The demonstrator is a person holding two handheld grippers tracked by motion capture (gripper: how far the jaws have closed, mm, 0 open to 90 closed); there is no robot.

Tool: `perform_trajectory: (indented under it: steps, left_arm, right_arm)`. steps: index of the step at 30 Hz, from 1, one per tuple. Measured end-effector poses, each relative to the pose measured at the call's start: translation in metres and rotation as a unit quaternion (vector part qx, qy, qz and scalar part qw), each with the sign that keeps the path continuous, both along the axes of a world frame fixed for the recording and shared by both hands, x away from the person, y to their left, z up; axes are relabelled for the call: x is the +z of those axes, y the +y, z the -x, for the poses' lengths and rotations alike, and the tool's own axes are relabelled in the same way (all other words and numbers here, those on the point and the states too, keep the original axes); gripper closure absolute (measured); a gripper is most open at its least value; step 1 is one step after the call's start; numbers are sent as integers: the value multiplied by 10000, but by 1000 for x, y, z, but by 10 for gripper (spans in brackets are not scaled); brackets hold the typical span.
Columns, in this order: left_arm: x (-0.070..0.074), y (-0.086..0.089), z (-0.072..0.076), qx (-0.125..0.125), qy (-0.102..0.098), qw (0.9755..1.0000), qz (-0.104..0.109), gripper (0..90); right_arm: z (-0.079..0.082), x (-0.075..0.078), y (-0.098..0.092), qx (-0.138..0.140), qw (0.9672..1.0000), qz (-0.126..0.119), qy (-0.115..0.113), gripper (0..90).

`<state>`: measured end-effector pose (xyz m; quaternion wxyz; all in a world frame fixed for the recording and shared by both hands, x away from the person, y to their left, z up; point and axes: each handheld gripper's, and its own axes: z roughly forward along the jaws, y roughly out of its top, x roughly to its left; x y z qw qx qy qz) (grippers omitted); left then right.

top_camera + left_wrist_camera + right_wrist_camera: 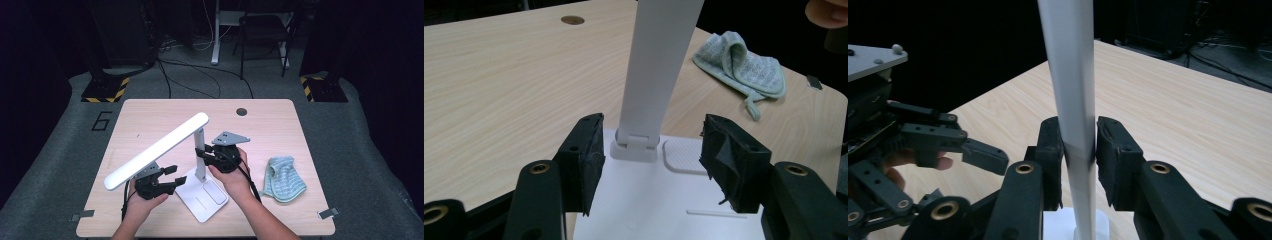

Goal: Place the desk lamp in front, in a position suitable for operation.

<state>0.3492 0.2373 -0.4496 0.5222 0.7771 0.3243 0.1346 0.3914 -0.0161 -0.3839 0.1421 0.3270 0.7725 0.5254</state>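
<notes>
Both forearms come in from the near edge of the wooden table (280, 120), each hand wrapped around the body of its tool. The right tool (202, 154) is held level and points leftward at the upright post (200, 155) of a white desk lamp (165, 150); in the right gripper view its two black pads (1050, 160) press on either side of that post, so it is clamped on it. The right hand (232, 175) sits behind it, with the wrist angled back toward the person.

The left tool (172, 176) lies low, just above the table, aimed rightward at the lamp's flat white base (202, 200). Its jaws stand wide apart with nothing pinched; in the left gripper view they straddle the near part of the base, with the foot of the post between and beyond them. The left hand (142, 200) grips it from below.

The lamp stands near the middle of the table's front half, with its long light bar (157, 150) slanting down over the left tool. A pale green cloth (284, 179) lies crumpled to the right, well apart from the lamp.
</notes>
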Motion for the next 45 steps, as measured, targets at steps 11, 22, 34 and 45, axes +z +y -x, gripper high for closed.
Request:
perform_trajectory:
  steps: [11, 22, 34, 45]
  left_arm:
    - [0, 2, 0, 42, -71, 10000, 26, 438]
    - [-1, 1, 2, -8, -45, 10000, -50, 438]
    - [-5, -4, 1, 11, -32, 10000, -84, 436]
    - [-6, -1, 1, 78, -41, 9999, -59, 434]
  right_arm:
    - [18, 1, -2, -187, 9987, 145, -450, 568]
    - [62, -36, -20, -20, 9988, 355, -349, 440]
    - [79, -80, -31, 106, 9997, 212, 42, 377]
    - [86, -105, -30, 36, 9983, 584, 57, 336]
